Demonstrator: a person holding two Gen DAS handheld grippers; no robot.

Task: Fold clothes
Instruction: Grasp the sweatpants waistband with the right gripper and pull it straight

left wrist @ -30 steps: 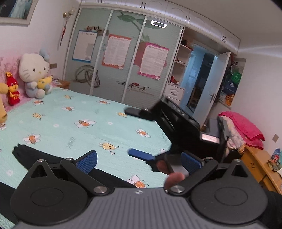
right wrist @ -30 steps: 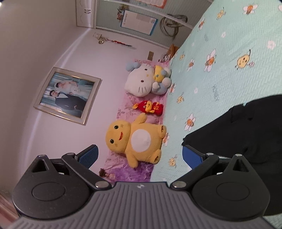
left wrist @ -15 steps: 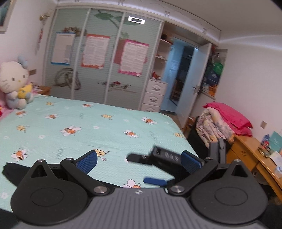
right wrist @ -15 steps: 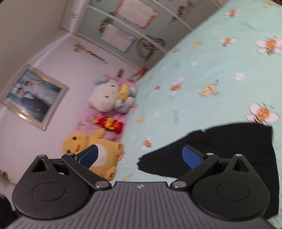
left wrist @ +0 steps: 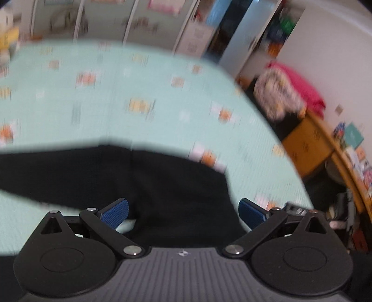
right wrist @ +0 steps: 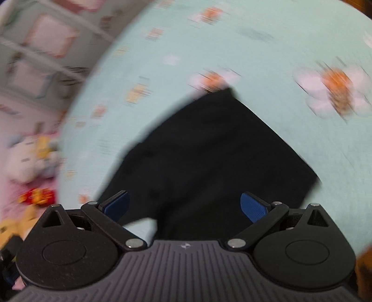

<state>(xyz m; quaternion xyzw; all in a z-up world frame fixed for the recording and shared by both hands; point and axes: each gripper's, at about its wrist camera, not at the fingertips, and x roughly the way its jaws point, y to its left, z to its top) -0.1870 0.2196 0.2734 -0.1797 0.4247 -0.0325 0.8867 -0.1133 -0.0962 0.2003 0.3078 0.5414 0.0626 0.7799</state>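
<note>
A black garment (left wrist: 144,181) lies spread on the mint bedspread (left wrist: 116,93) with bee and flower prints. My left gripper (left wrist: 183,215) hangs open over its near part, blue pads (left wrist: 116,213) wide apart, nothing between them. In the right wrist view the same black garment (right wrist: 209,151) fills the middle, one corner pointing away. My right gripper (right wrist: 184,209) is open above it, and its blue pads (right wrist: 253,210) hold nothing. Both views are motion-blurred.
A wardrobe with posters (left wrist: 116,21) and an open door stand beyond the bed. Pink bedding (left wrist: 295,90) is piled beside a wooden desk (left wrist: 311,141) at the right. Plush toys (right wrist: 30,160) sit at the head of the bed.
Both grippers have tilted down toward the bed and moved nearer the black garment, which now fills much more of each view. The right gripper is gone from the left view.
</note>
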